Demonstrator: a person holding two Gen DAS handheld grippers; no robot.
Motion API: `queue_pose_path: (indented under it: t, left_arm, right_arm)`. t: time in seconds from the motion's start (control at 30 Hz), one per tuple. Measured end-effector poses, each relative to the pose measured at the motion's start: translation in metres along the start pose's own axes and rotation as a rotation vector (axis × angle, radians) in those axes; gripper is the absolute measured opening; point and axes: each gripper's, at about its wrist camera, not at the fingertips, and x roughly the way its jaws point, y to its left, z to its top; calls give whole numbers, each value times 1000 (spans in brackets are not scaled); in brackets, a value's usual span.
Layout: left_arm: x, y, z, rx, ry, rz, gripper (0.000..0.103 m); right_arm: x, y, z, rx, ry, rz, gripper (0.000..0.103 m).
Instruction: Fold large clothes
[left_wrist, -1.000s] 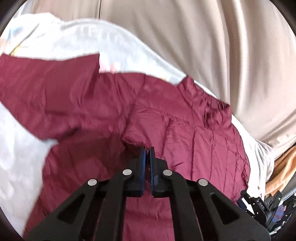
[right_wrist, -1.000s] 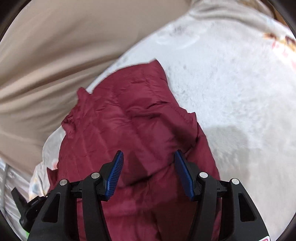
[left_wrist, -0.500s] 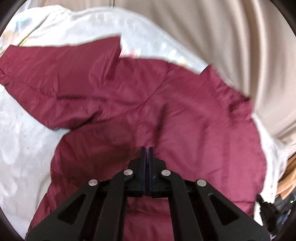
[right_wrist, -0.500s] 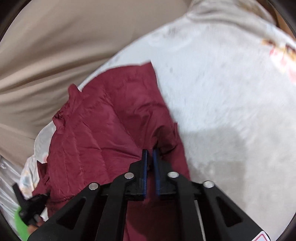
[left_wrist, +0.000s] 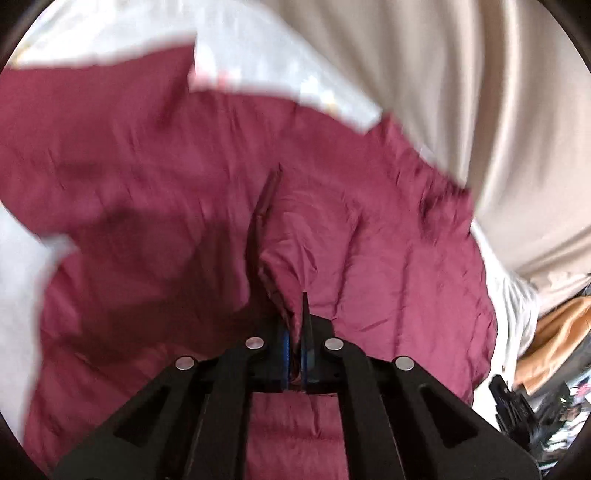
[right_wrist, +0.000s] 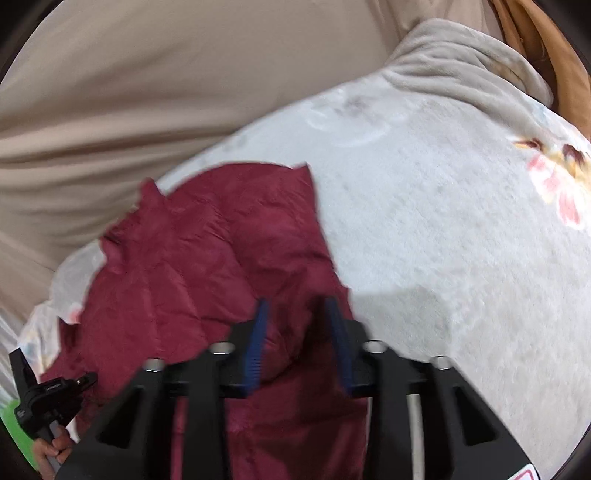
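A large maroon quilted jacket (left_wrist: 155, 177) lies spread on a white floral blanket (left_wrist: 110, 40). My left gripper (left_wrist: 294, 314) is shut on a pinched fold of the jacket and lifts it into a ridge. In the right wrist view the same jacket (right_wrist: 192, 251) lies by the blanket's left edge. My right gripper (right_wrist: 297, 314) is open, its blue pads on either side of a hump of the jacket's cloth, which sits loose between them. The view is blurred by motion.
The white floral blanket (right_wrist: 443, 229) stretches to the right. A beige curtain (right_wrist: 129, 92) hangs behind the bed. Orange cloth (left_wrist: 554, 332) and clutter lie at the bed's right edge. The other hand-held gripper (right_wrist: 48, 398) shows at lower left in the right wrist view.
My right gripper shut on the jacket half a second ago and has now opened. My left gripper stays shut and has pulled up a fold of the jacket.
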Motion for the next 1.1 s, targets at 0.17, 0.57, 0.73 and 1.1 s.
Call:
queue_pose_path:
  t: [0.17,0.57,0.73,1.1]
  left_arm:
    - [17,14,6,23,54,71,2]
    - [44,7,-16,155,-4,144,4]
    - [42,0,-22,191,-32,172,4]
    - [45,2,-25,210,-65,161,8]
  right_arm:
    - [21,42,-1,-106,60,98,12]
    - [19,-9,18,36,31,-94,3]
    - [75,127,17,-393,113,48,2]
    - [32,-3,41,-35,-6,-174,15]
